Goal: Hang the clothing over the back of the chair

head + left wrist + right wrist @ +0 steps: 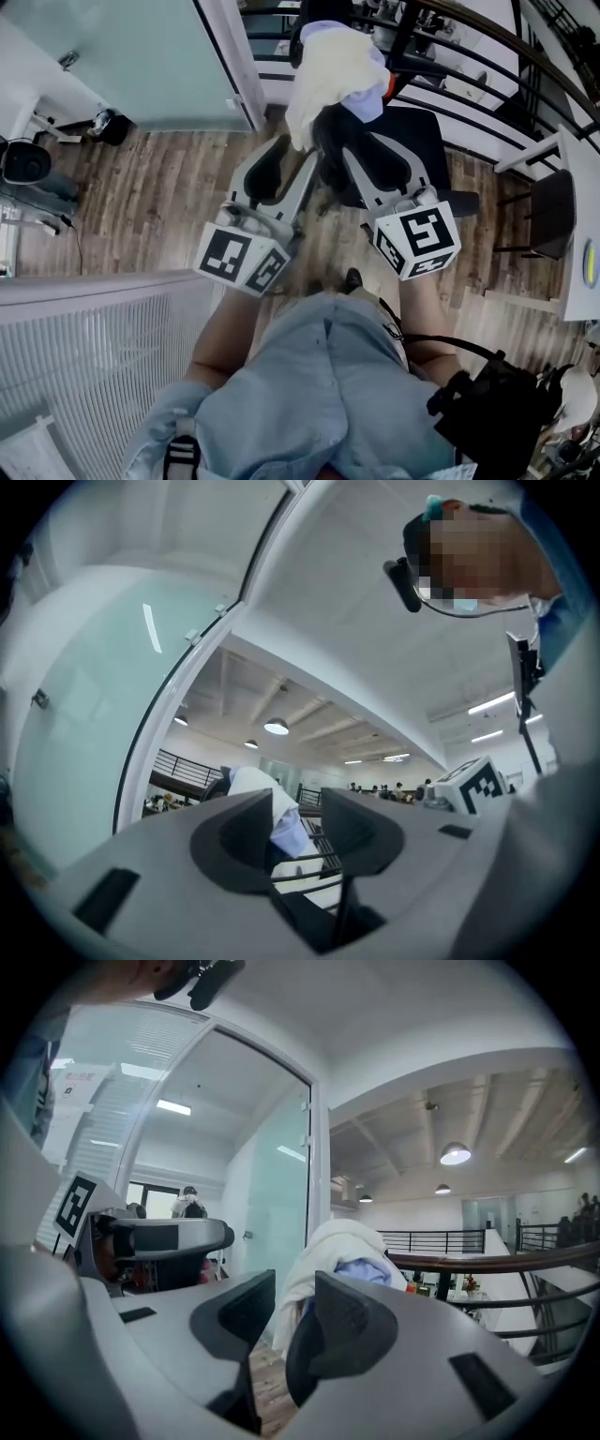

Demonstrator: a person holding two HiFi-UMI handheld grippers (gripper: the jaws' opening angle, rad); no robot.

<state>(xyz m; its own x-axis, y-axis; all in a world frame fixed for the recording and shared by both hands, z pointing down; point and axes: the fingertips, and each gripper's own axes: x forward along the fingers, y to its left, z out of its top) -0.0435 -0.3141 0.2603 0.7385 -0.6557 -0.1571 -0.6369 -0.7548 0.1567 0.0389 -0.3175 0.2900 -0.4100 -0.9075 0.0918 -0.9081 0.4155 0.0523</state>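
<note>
A cream garment (328, 61) hangs over the back of a black office chair (422, 141), with a pale blue piece of clothing (364, 99) tucked under it. Both grippers sit just in front of the chair. My left gripper (289, 157) points at the garment's hanging edge, jaws apart and empty. My right gripper (377, 155) is over the chair seat, jaws a little apart and empty. The left gripper view has the cream garment (255, 785) beyond my left gripper (295, 808). The right gripper view shows the cream garment (342, 1241) past my right gripper (292, 1290).
A frosted glass wall (141, 56) and its white frame stand at the left of the chair. A dark railing (469, 89) runs behind it. A second chair (553, 211) and a white table (581, 225) are at the right. A ribbed white panel (94, 356) is near left.
</note>
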